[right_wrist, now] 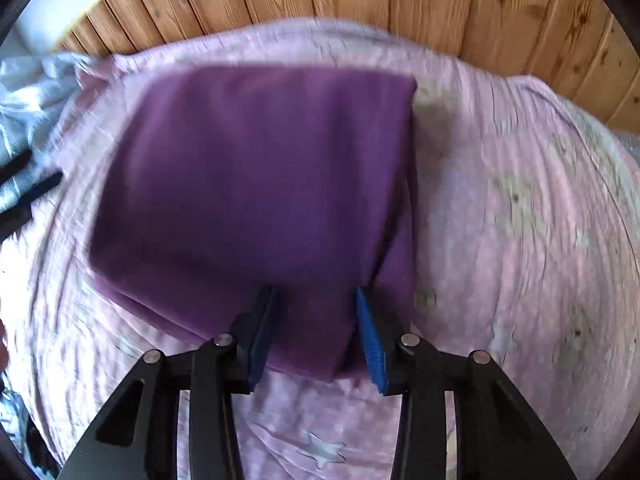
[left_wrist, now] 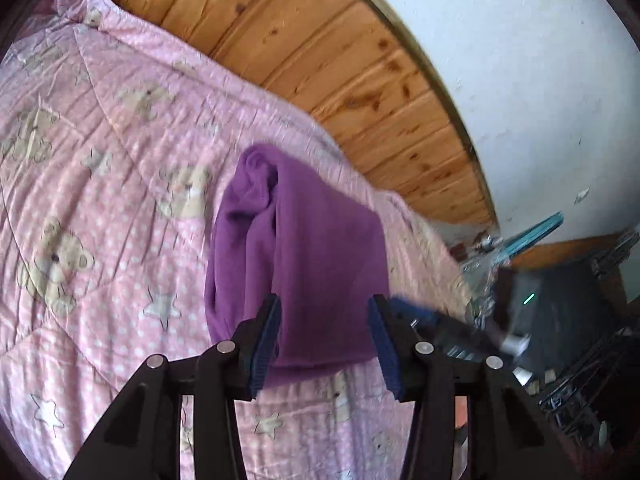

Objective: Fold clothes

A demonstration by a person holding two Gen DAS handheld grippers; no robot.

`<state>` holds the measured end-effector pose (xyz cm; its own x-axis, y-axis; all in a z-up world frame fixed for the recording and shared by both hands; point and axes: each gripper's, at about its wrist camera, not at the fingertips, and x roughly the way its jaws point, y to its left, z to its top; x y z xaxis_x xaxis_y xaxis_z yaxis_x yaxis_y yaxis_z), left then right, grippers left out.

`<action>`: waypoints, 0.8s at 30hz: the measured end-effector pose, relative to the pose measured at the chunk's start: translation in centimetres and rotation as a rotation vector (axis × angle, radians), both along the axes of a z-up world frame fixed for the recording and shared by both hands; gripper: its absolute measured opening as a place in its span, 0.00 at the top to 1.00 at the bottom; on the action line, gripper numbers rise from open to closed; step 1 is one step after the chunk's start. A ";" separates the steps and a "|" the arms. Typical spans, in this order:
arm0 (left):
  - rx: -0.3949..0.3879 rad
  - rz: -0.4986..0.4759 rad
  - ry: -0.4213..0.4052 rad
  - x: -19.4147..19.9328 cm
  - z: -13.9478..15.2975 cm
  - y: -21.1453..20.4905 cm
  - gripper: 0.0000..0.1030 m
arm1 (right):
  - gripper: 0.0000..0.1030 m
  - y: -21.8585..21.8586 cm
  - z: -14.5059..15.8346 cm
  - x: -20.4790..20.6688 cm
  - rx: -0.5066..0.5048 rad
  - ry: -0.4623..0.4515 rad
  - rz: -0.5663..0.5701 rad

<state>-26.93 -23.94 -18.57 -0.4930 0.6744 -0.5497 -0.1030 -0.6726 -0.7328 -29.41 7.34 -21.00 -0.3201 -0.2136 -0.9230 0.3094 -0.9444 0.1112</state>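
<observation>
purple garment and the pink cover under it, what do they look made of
Purple garment: looks like soft fleece or brushed knit, matte and fuzzy, with thick rounded folds; the blur leaves it open.
Pink cover: seems a quilted cotton-like bedspread, matte, with stitched lines, fine puckers and a printed bear and star pattern.

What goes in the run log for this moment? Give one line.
task: fold clothes | purple garment: folded, on pink quilt | left hand-held gripper: open | right hand-held gripper: open | both at garment's near edge
</observation>
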 end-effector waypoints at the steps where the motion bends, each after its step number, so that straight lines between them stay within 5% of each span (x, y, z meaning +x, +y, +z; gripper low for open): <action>1: 0.016 0.016 0.004 -1.0 0.4 -0.2 0.53 | 0.60 0.3 0.4 0.2 -0.017 0.002 -0.017; 7: -0.129 -0.130 0.038 -9.6 1.7 4.4 0.53 | 0.61 -0.9 5.5 0.5 -0.034 0.182 -0.028; 11: -0.266 -0.072 -0.112 -12.3 -4.0 4.7 0.48 | 0.62 -1.1 1.0 -0.5 -0.010 0.065 0.026; 13: -0.213 -0.020 -0.142 -11.4 -5.5 3.6 0.42 | 0.61 -0.4 0.2 0.2 -0.034 0.093 0.017; 15: -0.249 0.003 -0.120 -9.4 -4.0 3.5 0.42 | 0.61 -0.1 1.2 0.4 -0.030 0.069 -0.023; 19: -0.198 -0.012 -0.048 -3.5 -1.0 4.0 0.42 | 0.60 -0.4 2.8 1.5 -0.083 0.078 -0.064; 23: -0.292 -0.042 -0.175 -0.2 -4.4 6.4 0.42 | 0.59 -1.1 0.5 1.8 -0.026 0.084 -0.030; 24: -0.311 -0.038 -0.155 0.4 -5.0 6.9 0.43 | 0.59 -1.2 0.3 1.8 -0.018 0.084 -0.019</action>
